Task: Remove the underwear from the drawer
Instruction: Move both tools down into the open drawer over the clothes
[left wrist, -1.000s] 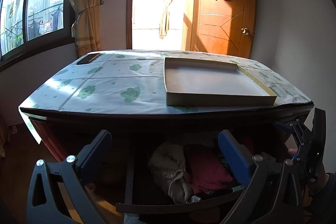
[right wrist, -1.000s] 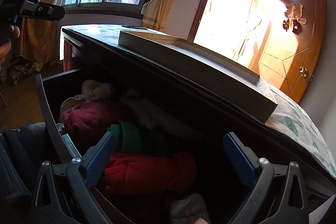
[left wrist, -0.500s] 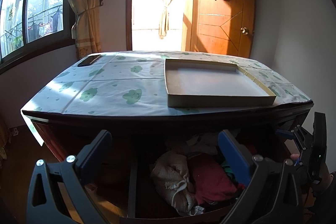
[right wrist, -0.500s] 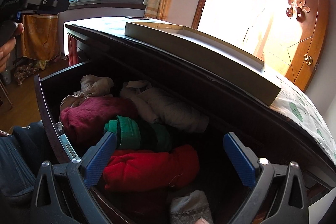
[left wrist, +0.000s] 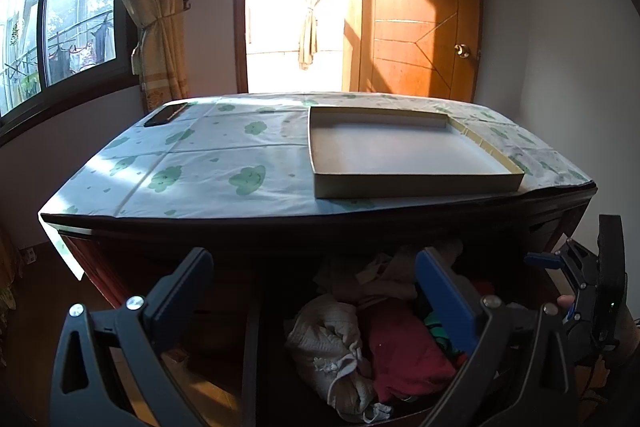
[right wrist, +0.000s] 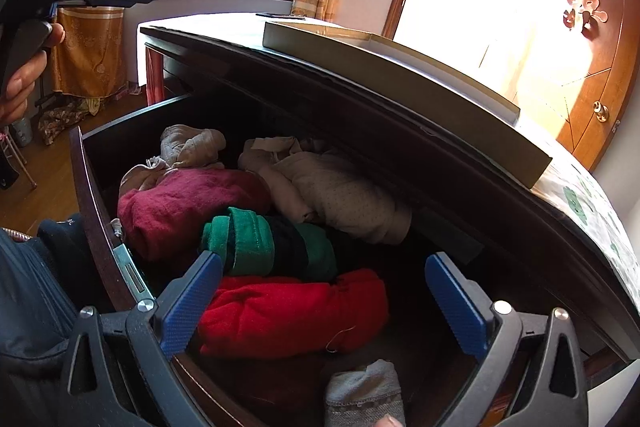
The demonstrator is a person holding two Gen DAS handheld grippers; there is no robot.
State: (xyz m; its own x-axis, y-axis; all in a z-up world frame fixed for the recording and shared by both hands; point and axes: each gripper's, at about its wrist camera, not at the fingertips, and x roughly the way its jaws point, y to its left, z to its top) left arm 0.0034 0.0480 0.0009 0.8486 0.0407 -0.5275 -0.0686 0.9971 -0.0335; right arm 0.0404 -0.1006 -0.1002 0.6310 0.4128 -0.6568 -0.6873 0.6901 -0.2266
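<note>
Right wrist: open drawer (right wrist: 92, 163) packed with rolled red, green, maroon, cream underwear (right wrist: 292, 311); both tools gape empty.

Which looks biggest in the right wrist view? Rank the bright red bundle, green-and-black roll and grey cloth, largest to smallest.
1. Bright red bundle, though it lies nearer the camera than the roll.
2. Green-and-black roll.
3. Grey cloth, nearest the camera and cut off by the frame edge, so its full size is unsure.

Sunlit doorway (left wrist: 294, 7) beside a wooden door (left wrist: 416, 27); curtained window (left wrist: 60, 35), wooden floor (right wrist: 36, 187).
</note>
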